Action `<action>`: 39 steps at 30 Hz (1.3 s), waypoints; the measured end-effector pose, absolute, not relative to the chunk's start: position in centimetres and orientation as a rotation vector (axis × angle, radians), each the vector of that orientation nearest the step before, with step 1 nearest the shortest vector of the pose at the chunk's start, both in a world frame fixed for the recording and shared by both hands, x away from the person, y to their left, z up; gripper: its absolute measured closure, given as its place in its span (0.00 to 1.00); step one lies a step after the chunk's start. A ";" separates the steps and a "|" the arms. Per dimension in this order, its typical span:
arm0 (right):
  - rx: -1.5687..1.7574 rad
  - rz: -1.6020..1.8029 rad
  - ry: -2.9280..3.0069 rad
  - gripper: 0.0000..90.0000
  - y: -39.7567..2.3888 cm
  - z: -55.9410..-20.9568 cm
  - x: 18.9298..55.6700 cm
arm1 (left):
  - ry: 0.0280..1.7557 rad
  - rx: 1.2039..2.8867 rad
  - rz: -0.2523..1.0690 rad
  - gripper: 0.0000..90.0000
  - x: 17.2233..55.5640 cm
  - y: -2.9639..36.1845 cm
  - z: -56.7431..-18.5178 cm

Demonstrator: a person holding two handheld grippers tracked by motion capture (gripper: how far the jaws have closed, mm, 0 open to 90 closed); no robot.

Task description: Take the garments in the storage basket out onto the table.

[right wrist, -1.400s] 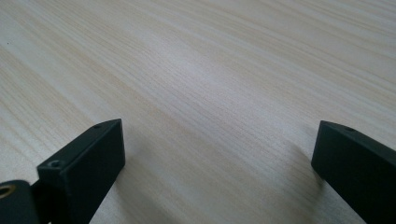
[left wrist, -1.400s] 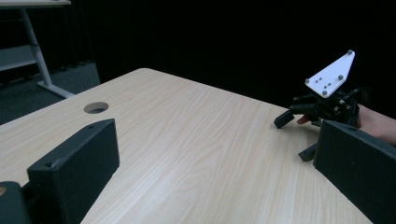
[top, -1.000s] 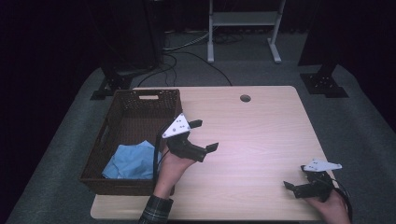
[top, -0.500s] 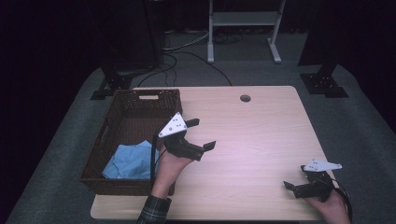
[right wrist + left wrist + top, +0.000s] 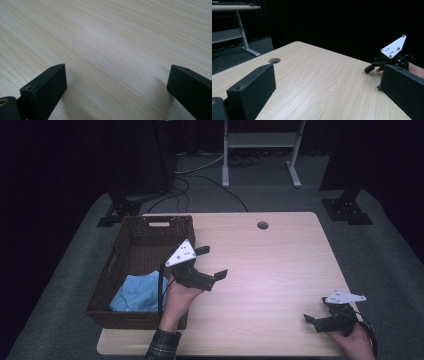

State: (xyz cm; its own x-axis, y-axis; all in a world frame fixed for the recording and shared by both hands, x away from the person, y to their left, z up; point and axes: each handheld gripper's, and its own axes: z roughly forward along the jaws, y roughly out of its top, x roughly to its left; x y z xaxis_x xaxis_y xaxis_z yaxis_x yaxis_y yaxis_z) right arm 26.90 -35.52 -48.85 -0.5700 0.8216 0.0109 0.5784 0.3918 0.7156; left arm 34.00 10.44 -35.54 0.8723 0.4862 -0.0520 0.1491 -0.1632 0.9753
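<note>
Our left gripper (image 5: 209, 262), jaws wide and empty, hovers mid-frame by the basket (image 5: 131, 227); the right gripper (image 5: 327, 316) gapes empty, lower right. The cloth (image 5: 137, 291), lower left, looks soft and light: we'd pinch a raised fold.

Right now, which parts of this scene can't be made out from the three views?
- Blue cloth in the basket, high view: its near edge is hidden by the left gripper, its cable and the hand.
- Right gripper, high view: the hand is cut off by the bottom edge.
- Right gripper seen in the left gripper view: partly hidden behind the near jaw.
- Floor beyond the table, high view: too dark.
</note>
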 end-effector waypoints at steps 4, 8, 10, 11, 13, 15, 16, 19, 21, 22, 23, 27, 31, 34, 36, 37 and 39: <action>1.216 0.981 2.310 0.02 -35.5 -48.9 26.9 | 0.493 1.727 0.322 0.00 34.0 10.6 -35.5; 1.216 0.981 2.310 0.02 -35.5 -48.9 26.9 | 0.499 1.724 0.326 0.00 34.1 10.9 -35.5; 1.216 0.981 2.310 0.02 -35.5 -48.9 26.9 | 0.503 1.721 0.329 0.00 34.1 11.0 -35.5; 1.216 0.981 2.310 0.02 -35.5 -48.9 26.9 | 0.503 1.723 0.331 0.00 34.1 11.1 -35.5; 1.217 0.981 2.310 0.02 -35.5 -48.8 26.9 | 0.508 1.718 0.333 0.00 34.1 11.3 -35.5; 1.216 0.981 2.310 0.02 -35.5 -48.8 26.9 | 0.508 1.718 0.332 0.00 34.1 11.3 -35.5; 1.216 0.981 2.310 0.02 -35.5 -48.8 26.9 | 0.508 1.718 0.332 0.00 34.1 11.3 -35.5; 1.213 0.982 2.312 0.02 -35.5 -48.9 26.9 | 0.508 1.718 0.332 0.00 34.2 11.4 -35.5; 1.210 0.982 2.313 0.02 -35.5 -48.9 26.9 | 0.512 1.711 0.335 0.00 34.2 11.5 -35.5; 1.210 0.982 2.313 0.02 -35.5 -48.9 26.9 | 0.512 1.711 0.335 0.00 34.2 11.5 -35.5; 1.210 0.982 2.313 0.02 -35.5 -48.9 26.9 | 0.511 1.712 0.336 0.00 34.2 11.6 -35.5; 1.210 0.982 2.313 0.02 -35.5 -48.9 26.9 | 0.513 1.706 0.334 0.00 34.2 11.7 -35.5; 1.210 0.982 2.313 0.02 -35.5 -48.9 26.9 | 0.515 1.700 0.333 0.00 34.2 11.9 -35.5; 1.210 0.983 2.313 0.02 -35.5 -48.9 26.9 | 0.517 1.703 0.341 0.00 34.2 12.0 -35.4; 1.207 0.984 2.316 0.02 -35.5 -48.9 26.9 | 0.522 1.695 0.342 0.00 34.2 12.2 -35.4; 1.208 0.984 2.316 0.02 -35.5 -48.9 26.9 | 0.523 1.700 0.347 0.00 34.2 12.3 -35.3; 1.207 0.984 2.316 0.02 -35.5 -48.9 26.9 | 0.537 1.696 0.350 0.00 34.3 12.7 -35.4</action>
